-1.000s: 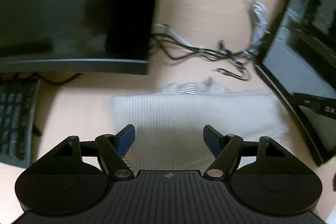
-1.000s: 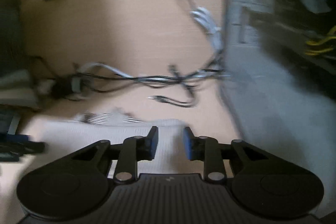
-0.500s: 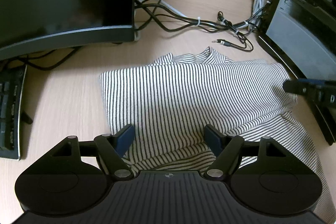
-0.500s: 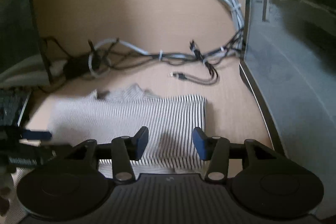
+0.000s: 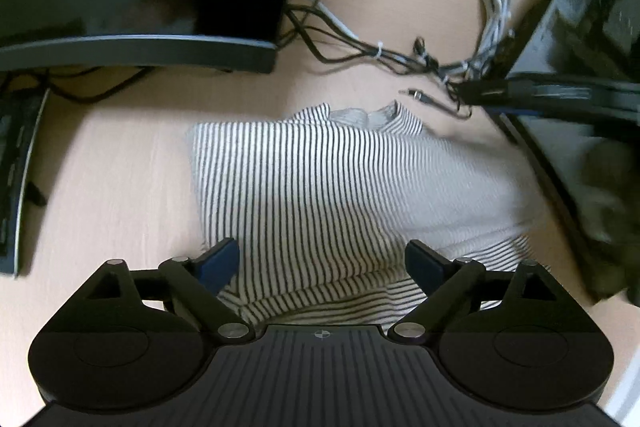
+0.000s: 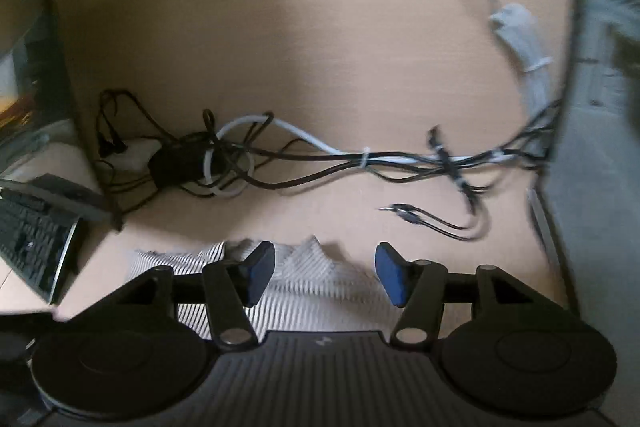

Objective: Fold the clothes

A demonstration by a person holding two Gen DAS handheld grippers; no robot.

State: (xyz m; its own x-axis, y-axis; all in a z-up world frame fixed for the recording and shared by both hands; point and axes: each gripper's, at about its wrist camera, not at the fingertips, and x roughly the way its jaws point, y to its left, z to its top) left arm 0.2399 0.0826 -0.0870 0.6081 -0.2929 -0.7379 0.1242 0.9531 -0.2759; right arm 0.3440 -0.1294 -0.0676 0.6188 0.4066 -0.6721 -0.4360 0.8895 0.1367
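Lying folded mid-worktop, black-and-white striped knit top (image 5: 320, 187), left hand-held gripper (image 5: 322, 263) spread wide above its near edge, just opening, right hand-held gripper (image 6: 325, 275) likewise parting over its collar, nothing clamped.

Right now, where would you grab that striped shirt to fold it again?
Probably the near hem of the striped shirt, coming from the near side. It lies flat with the collar at the far end, and that loose layered edge sits just below the open left gripper.
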